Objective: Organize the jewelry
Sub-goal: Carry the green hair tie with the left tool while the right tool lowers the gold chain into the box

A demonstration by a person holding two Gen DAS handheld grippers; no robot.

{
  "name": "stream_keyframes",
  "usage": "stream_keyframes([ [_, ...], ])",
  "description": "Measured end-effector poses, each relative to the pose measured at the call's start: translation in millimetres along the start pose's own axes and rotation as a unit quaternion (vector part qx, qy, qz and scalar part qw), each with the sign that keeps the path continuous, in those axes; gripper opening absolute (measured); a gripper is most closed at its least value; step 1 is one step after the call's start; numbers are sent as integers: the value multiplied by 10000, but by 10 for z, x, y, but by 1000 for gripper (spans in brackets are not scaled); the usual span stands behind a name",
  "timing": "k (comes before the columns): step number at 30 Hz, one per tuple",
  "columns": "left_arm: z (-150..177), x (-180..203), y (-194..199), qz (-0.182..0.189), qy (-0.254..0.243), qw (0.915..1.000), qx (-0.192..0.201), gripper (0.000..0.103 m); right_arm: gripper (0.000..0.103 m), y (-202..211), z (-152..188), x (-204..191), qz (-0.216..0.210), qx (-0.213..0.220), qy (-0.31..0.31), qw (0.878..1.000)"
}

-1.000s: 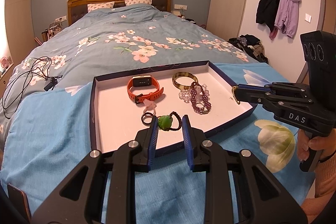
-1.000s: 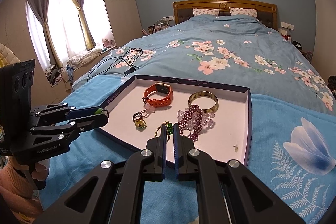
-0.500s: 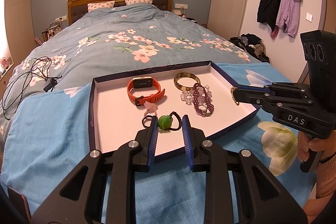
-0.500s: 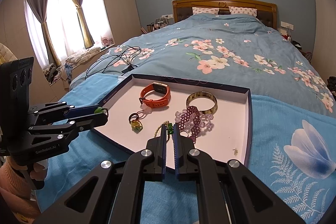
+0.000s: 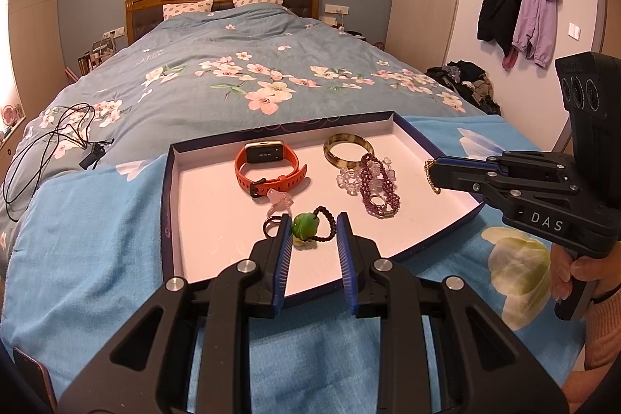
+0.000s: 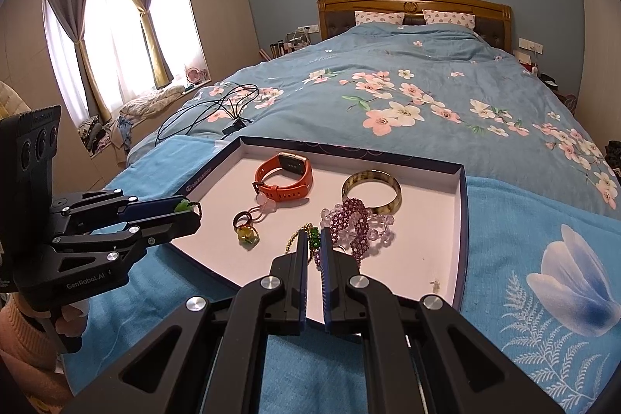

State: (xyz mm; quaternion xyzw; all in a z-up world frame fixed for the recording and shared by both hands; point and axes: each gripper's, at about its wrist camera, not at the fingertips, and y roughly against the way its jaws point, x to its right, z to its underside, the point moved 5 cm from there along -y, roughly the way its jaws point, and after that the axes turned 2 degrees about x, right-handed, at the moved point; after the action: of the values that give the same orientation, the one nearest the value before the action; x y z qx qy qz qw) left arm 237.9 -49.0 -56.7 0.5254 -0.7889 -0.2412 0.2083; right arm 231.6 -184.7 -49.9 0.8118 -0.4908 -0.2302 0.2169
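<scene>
Jewelry is lying in the tray (image 5: 170,204) on the blue blanket (image 5: 77,251): an orange watch (image 5: 268,165) at 11 o'clock, a bangle (image 5: 347,150) at 1 o'clock, purple beads (image 5: 378,189) just below the bangle; a ring (image 6: 243,220) is sitting near the tray's middle. The left gripper (image 5: 313,226) is clamping a green pendant (image 5: 304,224) on its black cord; the right gripper (image 6: 315,239) is pinching a gold chain (image 6: 297,237) with green beads, its jaws nearly touching, at the tray's 3 o'clock edge.

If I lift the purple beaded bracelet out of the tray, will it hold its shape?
Probably not: the purple beaded bracelet lies slumped and folded, so it should droop. It overlaps the clear bead strand, which may drag along.
</scene>
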Motion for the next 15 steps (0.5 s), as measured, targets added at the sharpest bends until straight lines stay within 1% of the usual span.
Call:
stream_keyframes([
  [15, -2, -32, -58, -33, 14, 10000, -22, 23, 5, -66, -33, -11, -2, -28, 43, 10000],
])
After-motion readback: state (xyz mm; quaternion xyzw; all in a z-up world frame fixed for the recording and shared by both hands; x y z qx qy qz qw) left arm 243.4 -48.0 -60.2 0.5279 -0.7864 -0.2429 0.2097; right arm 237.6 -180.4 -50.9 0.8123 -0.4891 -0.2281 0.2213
